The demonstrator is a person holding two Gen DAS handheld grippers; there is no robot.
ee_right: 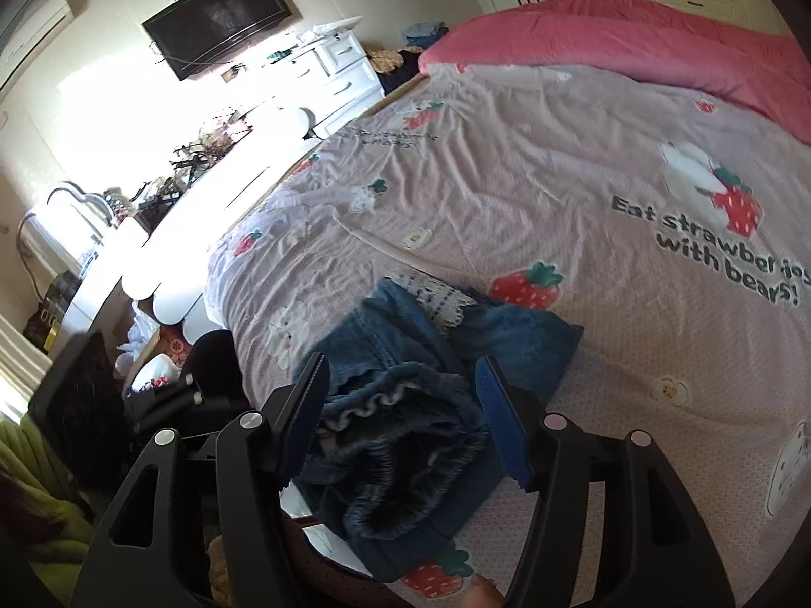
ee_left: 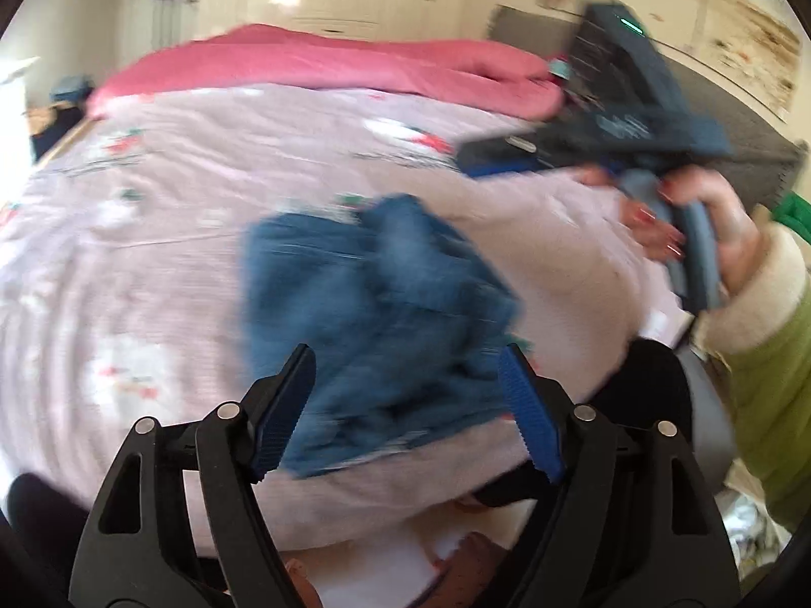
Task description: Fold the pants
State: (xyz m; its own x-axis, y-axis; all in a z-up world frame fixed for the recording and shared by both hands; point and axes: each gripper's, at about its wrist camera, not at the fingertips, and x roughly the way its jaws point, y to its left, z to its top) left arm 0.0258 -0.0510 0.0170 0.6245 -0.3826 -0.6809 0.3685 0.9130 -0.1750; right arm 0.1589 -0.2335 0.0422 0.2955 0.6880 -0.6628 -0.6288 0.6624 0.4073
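Small blue denim pants (ee_right: pixel 405 420) lie crumpled in heap on pink strawberry-print bed cover (ee_right: pixel 557 192), lower centre of both frames, near bed's front edge. Left gripper (ee_left: pixel 405 405) fingers apart, hovering above heap, holding nothing. Right gripper (ee_right: pixel 403 418) fingers apart, also empty, gathered elastic waistband just beyond tips. Likely step: spread before folding. Advice: pinch waistband at two separate corners, lift, shake flat, lay legs straight.

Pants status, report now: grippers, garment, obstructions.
Left gripper open, empty, above the pants. Right gripper open, empty. Pants bunched, unfolded, near the bed edge. Nothing on the pants; pink blanket far side.
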